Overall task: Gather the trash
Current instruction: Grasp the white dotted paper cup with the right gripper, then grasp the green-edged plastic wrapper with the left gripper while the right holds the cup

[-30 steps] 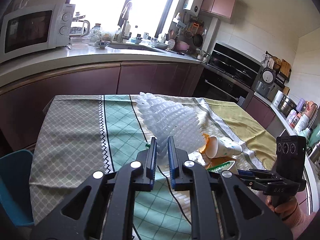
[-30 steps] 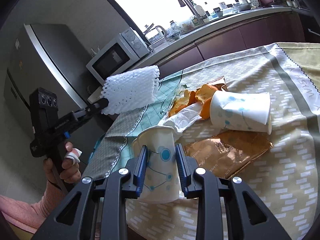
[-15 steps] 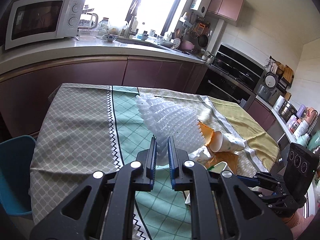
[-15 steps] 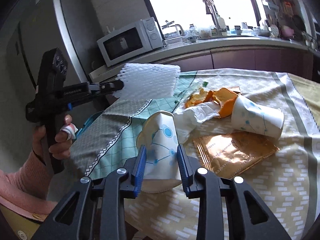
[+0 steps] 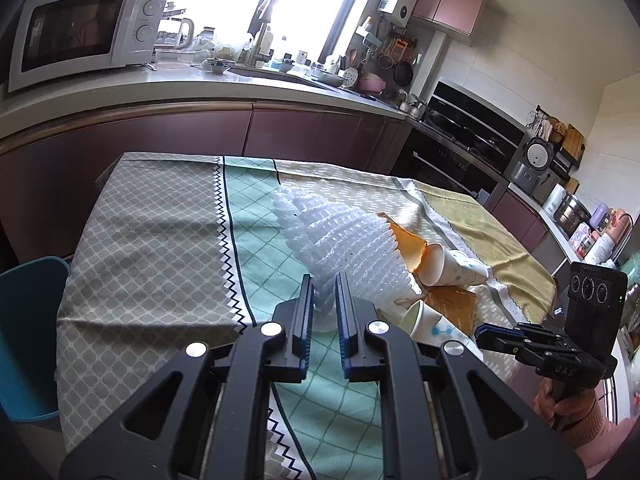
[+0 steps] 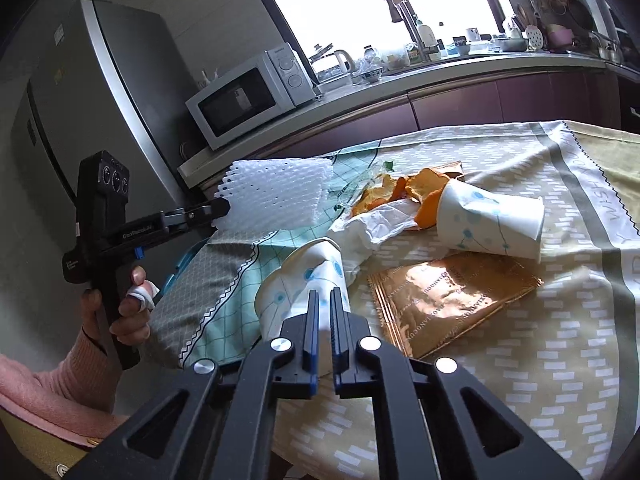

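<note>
My left gripper (image 5: 323, 308) is shut on a white foam fruit net (image 5: 348, 246) and holds it above the table; the net also shows in the right wrist view (image 6: 276, 194). My right gripper (image 6: 324, 312) is shut on a crushed paper cup (image 6: 308, 280) with blue dots, at the table's near edge; that cup shows in the left wrist view (image 5: 424, 320). A second paper cup (image 6: 488, 220) lies on its side beside orange peel (image 6: 420, 192), a crumpled white tissue (image 6: 380, 220) and a gold foil wrapper (image 6: 452, 292).
The table carries a patterned cloth (image 5: 160, 248). A blue bin (image 5: 28, 340) stands at the table's left side. A kitchen counter with a microwave (image 5: 80, 32) runs behind, and a fridge (image 6: 92, 112) stands to the left.
My right gripper's jaws have closed tighter and squashed the cup. The left gripper with the foam net has risen and pulled back slightly.
</note>
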The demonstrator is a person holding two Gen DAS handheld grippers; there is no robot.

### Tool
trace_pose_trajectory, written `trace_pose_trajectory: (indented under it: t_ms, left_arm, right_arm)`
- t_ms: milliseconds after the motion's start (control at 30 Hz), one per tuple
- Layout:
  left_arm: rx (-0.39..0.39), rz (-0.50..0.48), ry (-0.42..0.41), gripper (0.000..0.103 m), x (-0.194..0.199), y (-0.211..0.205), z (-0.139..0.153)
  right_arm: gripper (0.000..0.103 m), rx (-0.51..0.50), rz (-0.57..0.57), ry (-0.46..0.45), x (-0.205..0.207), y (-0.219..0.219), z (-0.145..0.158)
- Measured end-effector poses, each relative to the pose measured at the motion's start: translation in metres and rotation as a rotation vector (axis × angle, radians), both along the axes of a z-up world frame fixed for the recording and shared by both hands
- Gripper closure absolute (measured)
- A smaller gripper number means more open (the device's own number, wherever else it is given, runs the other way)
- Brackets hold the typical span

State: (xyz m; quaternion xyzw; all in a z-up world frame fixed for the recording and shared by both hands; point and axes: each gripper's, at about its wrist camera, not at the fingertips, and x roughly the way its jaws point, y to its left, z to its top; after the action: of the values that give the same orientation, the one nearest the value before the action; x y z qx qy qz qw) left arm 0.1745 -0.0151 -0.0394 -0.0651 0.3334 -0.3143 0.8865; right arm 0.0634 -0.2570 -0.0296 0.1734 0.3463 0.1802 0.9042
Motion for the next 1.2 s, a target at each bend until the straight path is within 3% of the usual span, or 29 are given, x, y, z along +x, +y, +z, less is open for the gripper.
trace_pose_trajectory:
  t_ms: [33,67,133,200,267,400,433,533,967,1133,1200]
  left_arm:
    - [0.001,-0.005,0.002,0.091,0.0,-0.001,-0.001]
    - [0.001,-0.011,0.006,0.091,-0.001,-0.001,-0.003]
    - [0.011,-0.013,0.013,0.091,-0.001,-0.003,-0.007]
    - [0.011,-0.02,0.03,0.091,-0.001,-0.004,-0.011]
    - [0.013,-0.02,0.051,0.09,0.001,-0.005,-0.017]
    - [0.05,-0.003,0.094,0.082,0.004,-0.009,-0.031]
    - [0.059,-0.005,0.104,0.078,0.004,-0.01,-0.034]
    - [0.064,-0.016,0.122,0.067,0.003,-0.01,-0.041]
    - [-0.029,-0.236,0.185,0.067,-0.027,-0.032,-0.05]
    - [-0.042,-0.196,0.182,0.067,-0.027,-0.029,-0.051]
    - [0.004,-0.155,0.157,0.068,-0.026,-0.026,-0.047]
  right_arm:
    - [0.08,0.032,0.0,0.014,0.001,-0.003,-0.002]
    - [0.058,0.059,-0.001,0.027,0.002,-0.005,-0.005]
    - [0.047,0.074,0.007,0.046,0.005,-0.002,-0.009]
    - [0.045,0.074,0.033,0.068,0.009,0.005,-0.013]
    - [0.036,0.056,0.04,0.077,0.01,0.013,-0.017]
    - [0.038,0.036,0.047,0.083,0.011,0.019,-0.023]
    - [0.05,0.033,0.05,0.089,0.012,0.019,-0.023]
    - [0.053,0.054,0.047,0.081,0.01,0.013,-0.023]
    - [0.053,0.156,0.023,0.01,-0.004,-0.02,-0.013]
    - [0.053,0.158,-0.028,-0.016,-0.011,-0.039,-0.005]
    - [0.053,0.124,-0.04,-0.029,-0.013,-0.043,0.001]
